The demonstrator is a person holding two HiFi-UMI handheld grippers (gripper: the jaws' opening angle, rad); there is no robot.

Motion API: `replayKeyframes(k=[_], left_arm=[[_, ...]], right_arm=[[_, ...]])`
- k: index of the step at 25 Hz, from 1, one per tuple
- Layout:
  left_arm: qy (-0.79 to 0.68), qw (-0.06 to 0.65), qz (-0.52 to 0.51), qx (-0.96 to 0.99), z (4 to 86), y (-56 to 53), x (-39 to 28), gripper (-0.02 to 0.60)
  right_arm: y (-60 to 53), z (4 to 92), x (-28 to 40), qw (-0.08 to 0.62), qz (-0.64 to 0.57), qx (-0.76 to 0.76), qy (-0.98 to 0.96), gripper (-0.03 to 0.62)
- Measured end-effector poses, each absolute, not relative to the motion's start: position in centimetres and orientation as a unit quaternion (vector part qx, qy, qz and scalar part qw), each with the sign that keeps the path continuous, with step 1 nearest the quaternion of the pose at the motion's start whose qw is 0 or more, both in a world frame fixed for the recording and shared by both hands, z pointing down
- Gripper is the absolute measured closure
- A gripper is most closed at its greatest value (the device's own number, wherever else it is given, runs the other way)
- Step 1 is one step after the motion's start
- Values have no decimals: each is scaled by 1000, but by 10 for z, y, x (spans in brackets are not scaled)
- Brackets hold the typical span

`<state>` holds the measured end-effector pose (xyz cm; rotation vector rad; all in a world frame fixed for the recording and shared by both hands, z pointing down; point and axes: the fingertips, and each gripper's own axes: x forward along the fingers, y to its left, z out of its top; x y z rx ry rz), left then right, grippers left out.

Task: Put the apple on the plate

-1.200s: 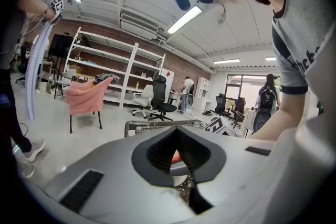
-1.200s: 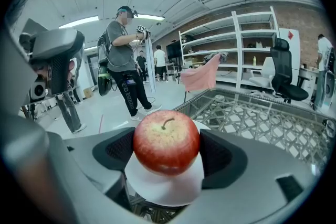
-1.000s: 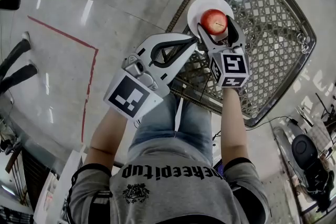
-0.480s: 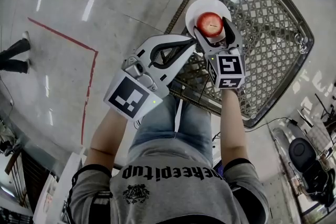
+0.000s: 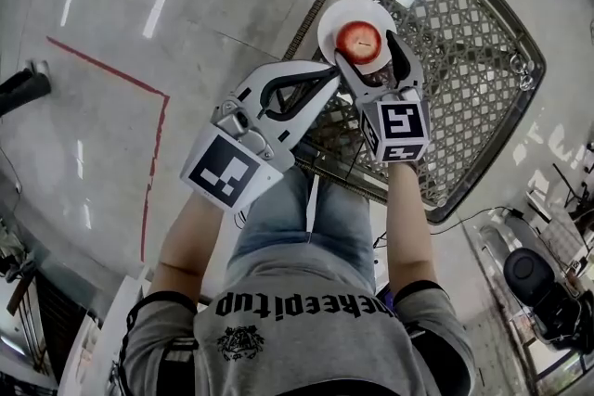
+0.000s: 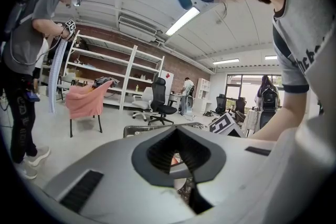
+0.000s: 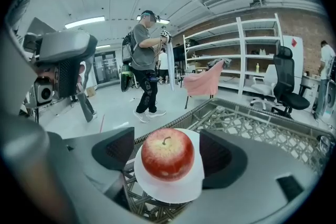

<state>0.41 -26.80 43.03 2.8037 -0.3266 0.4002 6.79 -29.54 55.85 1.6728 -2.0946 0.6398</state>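
My right gripper's (image 5: 367, 51) jaws stand apart, flanking the apple (image 5: 358, 40) resting on the plate (image 5: 332, 18). At its eight o'clock, my left gripper (image 5: 332, 79) is closed and empty.

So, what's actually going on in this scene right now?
A person with a gripper in each hand works over a lattice table. The apple sits on the white plate. The right gripper brackets the apple with its jaws apart, a gap on each side, so it isn't gripping. The left gripper is shut and empty, near the plate.
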Motion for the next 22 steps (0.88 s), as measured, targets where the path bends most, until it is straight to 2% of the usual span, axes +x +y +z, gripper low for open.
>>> replayKeyframes(k=[2, 3, 5, 7, 16, 22], left_arm=[[-114, 143, 136, 974, 426, -267, 6, 565], [-115, 141, 134, 974, 423, -266, 7, 565], [-117, 139, 130, 975, 419, -267, 7, 565], [-118, 134, 126, 976, 413, -270, 8, 565], [-131, 111, 113, 979, 377, -260, 21, 565], [-144, 91, 103, 980, 350, -247, 20, 565]], right_arm=[[-293, 547, 66, 185, 222, 591, -753, 185], [-291, 542, 64, 183, 219, 587, -758, 222], [-289, 530, 61, 178, 213, 582, -765, 246], [-291, 518, 60, 171, 206, 582, -768, 303], [-277, 454, 66, 141, 177, 574, -787, 485], [-260, 411, 63, 125, 154, 566, -800, 562]])
